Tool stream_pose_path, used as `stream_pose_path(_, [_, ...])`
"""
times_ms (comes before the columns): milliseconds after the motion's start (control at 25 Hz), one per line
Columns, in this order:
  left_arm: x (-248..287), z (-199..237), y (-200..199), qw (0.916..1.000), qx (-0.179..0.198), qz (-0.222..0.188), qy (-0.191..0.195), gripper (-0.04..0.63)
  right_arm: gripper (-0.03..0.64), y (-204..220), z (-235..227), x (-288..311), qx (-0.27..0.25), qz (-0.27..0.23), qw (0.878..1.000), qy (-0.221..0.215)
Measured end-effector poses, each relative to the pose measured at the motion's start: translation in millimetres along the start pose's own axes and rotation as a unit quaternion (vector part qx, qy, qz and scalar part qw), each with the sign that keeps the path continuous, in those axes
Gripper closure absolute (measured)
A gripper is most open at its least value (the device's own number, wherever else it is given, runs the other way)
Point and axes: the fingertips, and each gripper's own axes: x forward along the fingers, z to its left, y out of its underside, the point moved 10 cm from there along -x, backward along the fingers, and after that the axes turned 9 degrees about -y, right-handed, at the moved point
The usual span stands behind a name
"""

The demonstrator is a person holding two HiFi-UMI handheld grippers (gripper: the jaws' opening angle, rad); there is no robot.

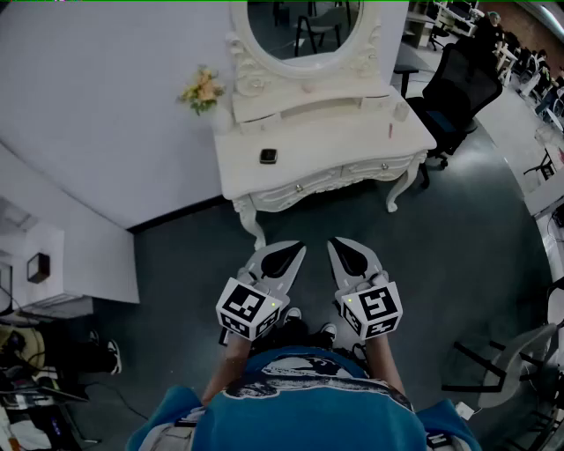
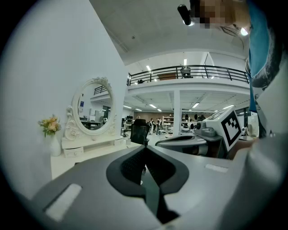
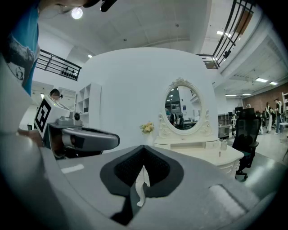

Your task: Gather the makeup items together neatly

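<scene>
The small dark item (image 1: 268,156) on the far dressing table (image 1: 339,145) was too tiny for me to identify, and the mirror (image 1: 304,26) was cut off at its top.

Three small makeup things are seen on the white dressing table (image 1: 352,145). A little dark square case (image 1: 269,156) is laid flat near the left front of the table top. A small pale jar (image 1: 401,110) is stood upright at the far right end. A thin pink stick (image 1: 389,130) is set just beside the jar. The case is placed well apart from the other two.
</scene>
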Motion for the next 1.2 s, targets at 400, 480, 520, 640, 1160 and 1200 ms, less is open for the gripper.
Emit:
stream_pose_path(400, [-5, 7, 3, 1.0000, -0.006, 0.008, 0.001, 0.583, 0.614, 1, 7, 7, 0.011, -0.011, 1.000, -0.010])
stream_pose_path(480, [-6, 10, 4, 0.9999, -0.006, 0.008, 0.000, 0.583, 0.614, 2, 9, 10, 0.012, -0.008, 1.000, -0.012])
stream_pose_path(520, [-6, 12, 4, 0.9999, -0.007, 0.008, -0.001, 0.583, 0.614, 2, 10, 12, 0.012, -0.007, 1.000, -0.014])
stream_pose_path(640, [-7, 20, 5, 0.9999, -0.009, 0.008, -0.002, 0.583, 0.614, 3, 12, 20, 0.013, -0.003, 1.000, -0.019])
stream_pose_path(1160, [-12, 67, 7, 0.9998, -0.008, 0.008, 0.014, 0.583, 0.614, 3, 26, 64, 0.021, 0.001, 1.000, -0.011])
stream_pose_path(1200, [-12, 70, 9, 0.9998, -0.008, 0.011, 0.016, 0.583, 0.614, 5, 28, 66, 0.024, 0.003, 1.000, -0.008])
